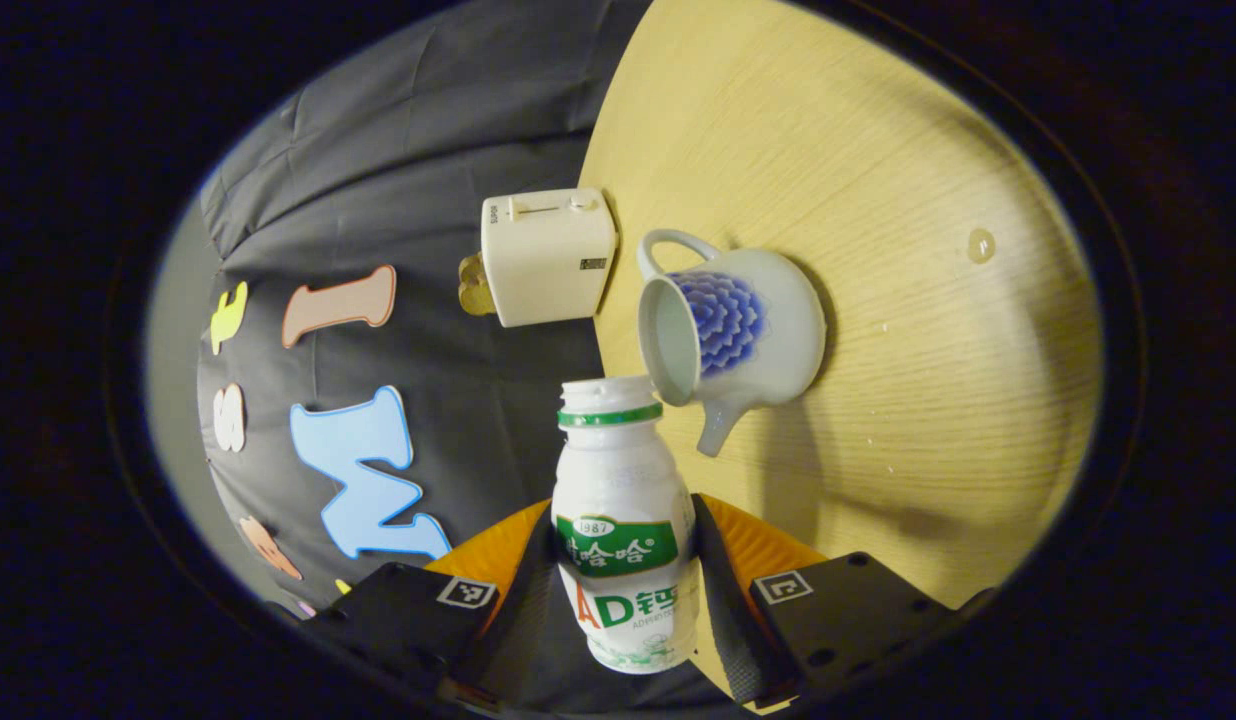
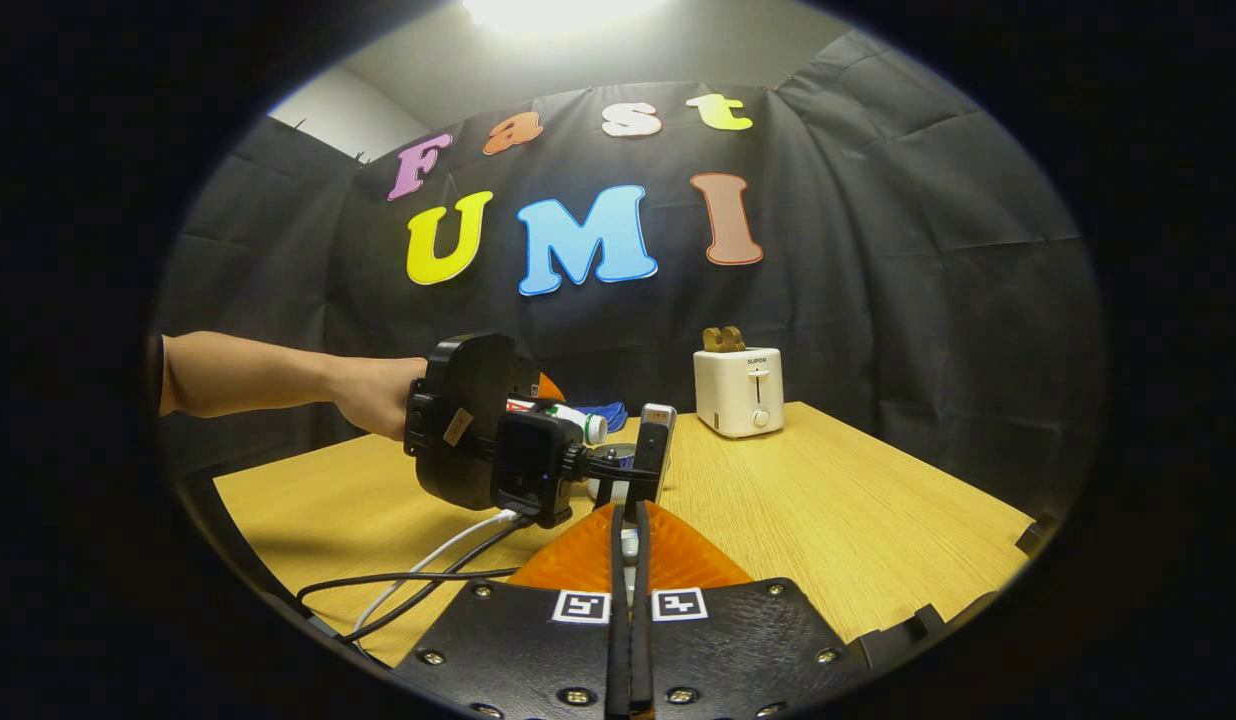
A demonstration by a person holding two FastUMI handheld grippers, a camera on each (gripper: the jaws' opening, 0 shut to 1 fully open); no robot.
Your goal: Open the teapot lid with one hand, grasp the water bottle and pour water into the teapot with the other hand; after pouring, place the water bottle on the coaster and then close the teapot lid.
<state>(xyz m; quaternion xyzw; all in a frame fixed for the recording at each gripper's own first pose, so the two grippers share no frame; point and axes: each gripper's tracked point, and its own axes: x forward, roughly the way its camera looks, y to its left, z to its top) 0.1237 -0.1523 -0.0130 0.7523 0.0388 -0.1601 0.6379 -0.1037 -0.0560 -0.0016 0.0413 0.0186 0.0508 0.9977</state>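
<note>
My left gripper (image 1: pixel 626 520) is shut on a small white water bottle (image 1: pixel 623 530) with a green label, one finger on each side of its body. The bottle is uncapped and tipped, its mouth just beside the open top of the white teapot (image 1: pixel 748 330) with the blue flower. No lid sits on the pot. In the right gripper view a hand (image 2: pixel 373 395) holds that gripper over the table, with the bottle (image 2: pixel 568 420) lying level. My right gripper (image 2: pixel 629 520) is shut, a small white piece of the teapot lid (image 2: pixel 629 547) pinched between its fingers.
A cream toaster (image 1: pixel 548 255) (image 2: pixel 740 392) stands at the back edge of the wooden table (image 1: pixel 878 200) (image 2: pixel 828 500), close behind the teapot. Black and white cables (image 2: pixel 428 570) trail from the left gripper across the near left of the table.
</note>
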